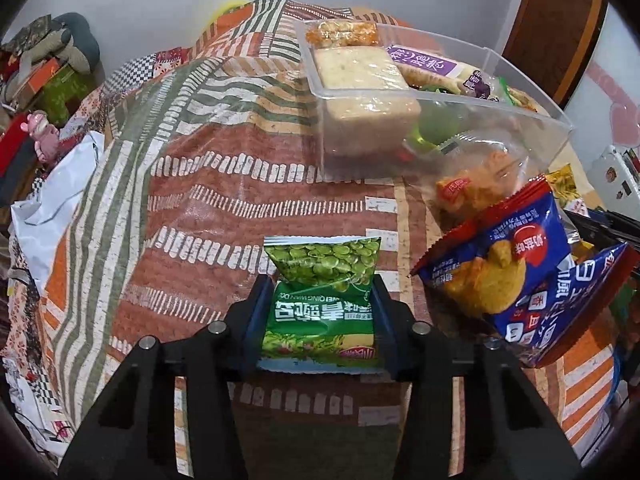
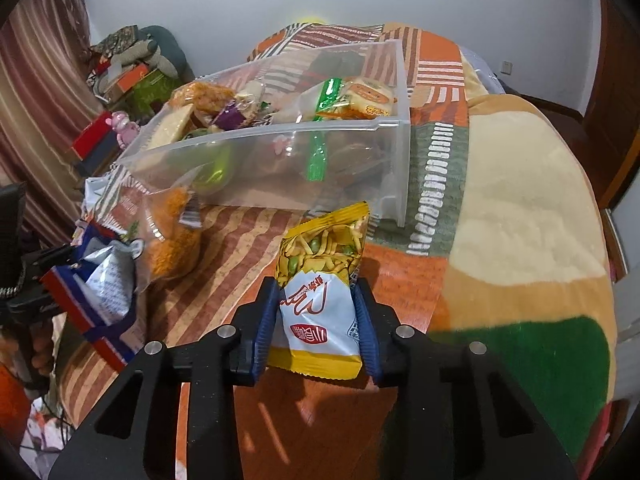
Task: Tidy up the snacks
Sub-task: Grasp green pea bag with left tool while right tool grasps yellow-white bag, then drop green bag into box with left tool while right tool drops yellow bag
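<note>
My left gripper (image 1: 320,292) is shut on a green pea snack packet (image 1: 322,280) and holds it above the patterned bedspread. My right gripper (image 2: 318,292) is shut on a yellow and white snack packet (image 2: 320,280), short of the bin. A clear plastic bin (image 1: 472,98) holds several snack packets, among them a square cracker pack (image 1: 360,68). The bin also shows in the right wrist view (image 2: 340,128). A blue and red snack packet (image 1: 500,264) and a clear bag of orange snacks (image 1: 472,188) lie right of my left gripper.
The patterned bedspread (image 1: 224,184) covers the surface. A white plastic bag (image 1: 52,208) lies at its left edge. Boxes and soft toys (image 1: 44,64) are piled at far left. A yellow, orange and green blanket (image 2: 520,216) lies to the right.
</note>
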A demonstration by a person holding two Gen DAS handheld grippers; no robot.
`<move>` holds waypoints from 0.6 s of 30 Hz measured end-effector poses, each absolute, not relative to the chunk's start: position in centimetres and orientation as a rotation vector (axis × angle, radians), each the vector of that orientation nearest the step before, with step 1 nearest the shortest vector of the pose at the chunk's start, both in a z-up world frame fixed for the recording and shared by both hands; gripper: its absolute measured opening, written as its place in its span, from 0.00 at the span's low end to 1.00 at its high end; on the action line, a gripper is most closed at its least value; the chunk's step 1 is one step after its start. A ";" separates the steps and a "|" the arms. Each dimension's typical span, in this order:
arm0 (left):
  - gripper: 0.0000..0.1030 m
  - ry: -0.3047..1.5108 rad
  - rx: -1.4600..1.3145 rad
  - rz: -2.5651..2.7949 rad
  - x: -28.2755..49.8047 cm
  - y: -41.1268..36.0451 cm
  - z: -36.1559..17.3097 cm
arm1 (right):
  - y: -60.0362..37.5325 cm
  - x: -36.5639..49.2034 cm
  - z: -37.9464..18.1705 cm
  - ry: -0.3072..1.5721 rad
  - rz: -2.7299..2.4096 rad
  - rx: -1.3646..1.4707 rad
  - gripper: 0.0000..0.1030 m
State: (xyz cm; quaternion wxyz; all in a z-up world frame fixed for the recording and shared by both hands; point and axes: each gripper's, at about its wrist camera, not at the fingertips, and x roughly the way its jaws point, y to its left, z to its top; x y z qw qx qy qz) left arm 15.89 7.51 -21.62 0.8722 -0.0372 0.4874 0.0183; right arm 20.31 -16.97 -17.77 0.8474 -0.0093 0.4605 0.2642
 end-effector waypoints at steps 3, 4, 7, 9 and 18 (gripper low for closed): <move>0.44 0.999 -0.084 0.039 15.6 7.5 -20.5 | -17.3 19.7 -17.5 0.961 0.568 -0.013 0.33; 0.44 0.990 -0.084 0.041 15.6 7.2 -20.0 | -17.4 19.5 -17.3 0.957 0.571 -0.008 0.33; 0.44 0.942 -0.078 0.044 15.5 7.1 -18.0 | -17.7 19.2 -16.4 0.935 0.580 0.004 0.33; 0.44 0.912 -0.083 0.037 15.5 7.1 -16.5 | -17.8 19.0 -15.7 0.917 0.583 0.008 0.33; 0.44 0.777 -0.078 -0.007 16.5 5.9 -10.7 | -18.1 19.0 -11.9 0.799 0.592 0.044 0.32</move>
